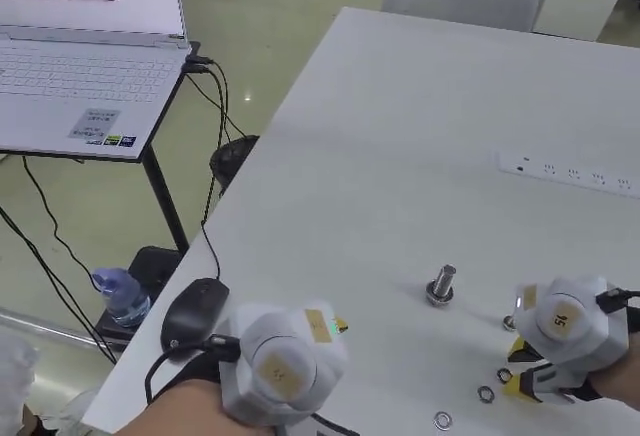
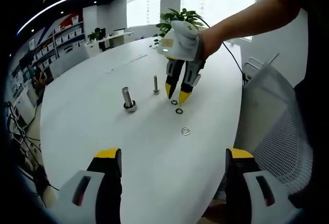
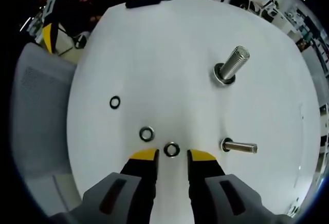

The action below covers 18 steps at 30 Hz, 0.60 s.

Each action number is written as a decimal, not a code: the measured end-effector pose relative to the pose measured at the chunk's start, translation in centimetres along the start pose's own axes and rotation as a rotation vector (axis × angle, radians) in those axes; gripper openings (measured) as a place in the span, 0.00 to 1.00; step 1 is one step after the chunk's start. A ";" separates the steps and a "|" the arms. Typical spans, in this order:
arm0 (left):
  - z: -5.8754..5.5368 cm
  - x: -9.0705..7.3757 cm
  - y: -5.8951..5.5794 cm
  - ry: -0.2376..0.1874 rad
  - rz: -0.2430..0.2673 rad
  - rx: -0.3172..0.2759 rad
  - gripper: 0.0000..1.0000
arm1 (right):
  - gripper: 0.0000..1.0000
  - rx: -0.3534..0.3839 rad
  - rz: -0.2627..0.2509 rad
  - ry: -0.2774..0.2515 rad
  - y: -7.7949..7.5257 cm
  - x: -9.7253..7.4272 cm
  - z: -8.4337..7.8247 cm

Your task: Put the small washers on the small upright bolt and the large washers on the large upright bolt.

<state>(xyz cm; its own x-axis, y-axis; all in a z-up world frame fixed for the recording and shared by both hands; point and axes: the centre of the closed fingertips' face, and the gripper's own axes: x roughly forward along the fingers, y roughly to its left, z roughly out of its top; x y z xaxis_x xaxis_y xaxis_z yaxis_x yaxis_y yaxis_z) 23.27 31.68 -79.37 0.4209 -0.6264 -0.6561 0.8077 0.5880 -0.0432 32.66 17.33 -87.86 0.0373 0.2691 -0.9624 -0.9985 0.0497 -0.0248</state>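
The left gripper (image 2: 174, 157) sits at the bottom of its own view, jaws spread wide with nothing between them. In the right gripper view, the right gripper (image 3: 172, 161) has its jaws a little apart and holds nothing. Its yellow tips are just behind one washer (image 3: 171, 149) lying flat on the white table (image 3: 154, 54). A second washer (image 3: 146, 133) lies just up-left of it, a third washer (image 3: 114, 102) farther up-left. The large bolt (image 3: 231, 66) stands at upper right, and the small bolt (image 3: 239, 146) is right of the tips.
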 end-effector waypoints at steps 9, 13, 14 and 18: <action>-0.1 0.1 0.1 -0.001 -0.002 -0.001 0.82 | 0.21 0.010 0.009 -0.003 -0.1 0.0 0.1; -0.1 0.2 0.1 -0.002 -0.002 -0.002 0.81 | 0.19 0.013 0.003 0.006 -0.1 0.0 0.1; -0.1 0.2 0.1 -0.003 -0.002 -0.002 0.81 | 0.17 0.006 0.002 0.008 0.0 0.1 0.2; -0.1 0.3 0.0 0.001 -0.004 -0.001 0.81 | 0.14 -0.008 -0.009 0.023 0.1 0.1 0.3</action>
<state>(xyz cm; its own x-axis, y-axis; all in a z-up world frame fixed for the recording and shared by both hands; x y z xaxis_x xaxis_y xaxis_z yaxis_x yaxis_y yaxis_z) 23.35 31.56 -79.70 0.4172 -0.6284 -0.6565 0.8091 0.5859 -0.0466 32.62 17.63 -87.87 0.0454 0.2466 -0.9681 -0.9984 0.0441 -0.0356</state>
